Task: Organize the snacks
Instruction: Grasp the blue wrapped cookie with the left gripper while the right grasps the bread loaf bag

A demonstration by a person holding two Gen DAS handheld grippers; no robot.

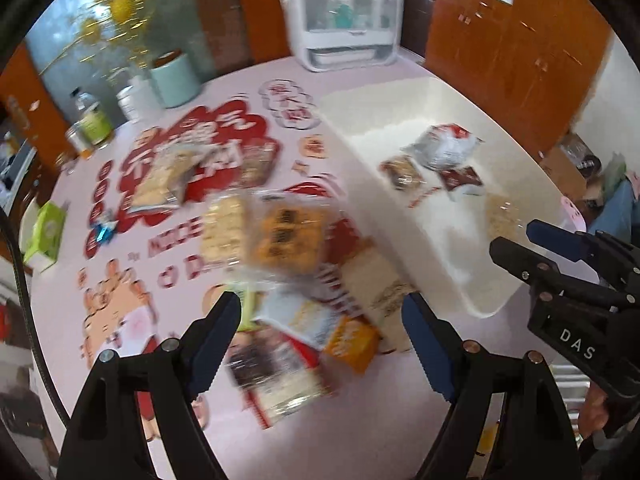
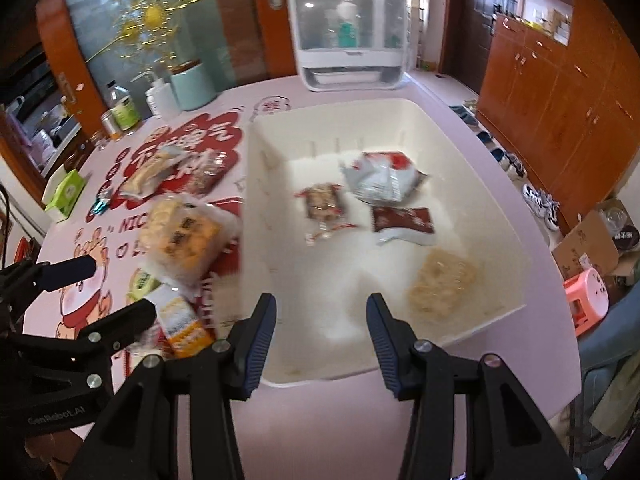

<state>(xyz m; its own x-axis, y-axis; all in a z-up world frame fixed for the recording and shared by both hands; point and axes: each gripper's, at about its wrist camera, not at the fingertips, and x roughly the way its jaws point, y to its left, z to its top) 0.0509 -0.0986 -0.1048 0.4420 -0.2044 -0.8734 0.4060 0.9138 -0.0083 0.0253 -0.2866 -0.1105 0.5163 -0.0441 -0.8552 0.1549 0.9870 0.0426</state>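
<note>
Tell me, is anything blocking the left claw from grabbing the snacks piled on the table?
Nothing visible does. The left gripper hangs open right above the snack pile, with only air between. The white bin sits just beside the pile, its top open, and only its low wall to lift a snack over.

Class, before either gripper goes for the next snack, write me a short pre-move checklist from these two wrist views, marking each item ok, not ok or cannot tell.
1. Left gripper empty, jaws apart: ok.
2. Right gripper empty, jaws apart: ok.
3. White bin has free floor for more snacks: ok.
4. Snack pile within sight of the left gripper: ok.
5. Top packet of the pile lies loose, not pinned: cannot tell, the view is blurred.
6. Orange packet outside the bin: ok.
</note>
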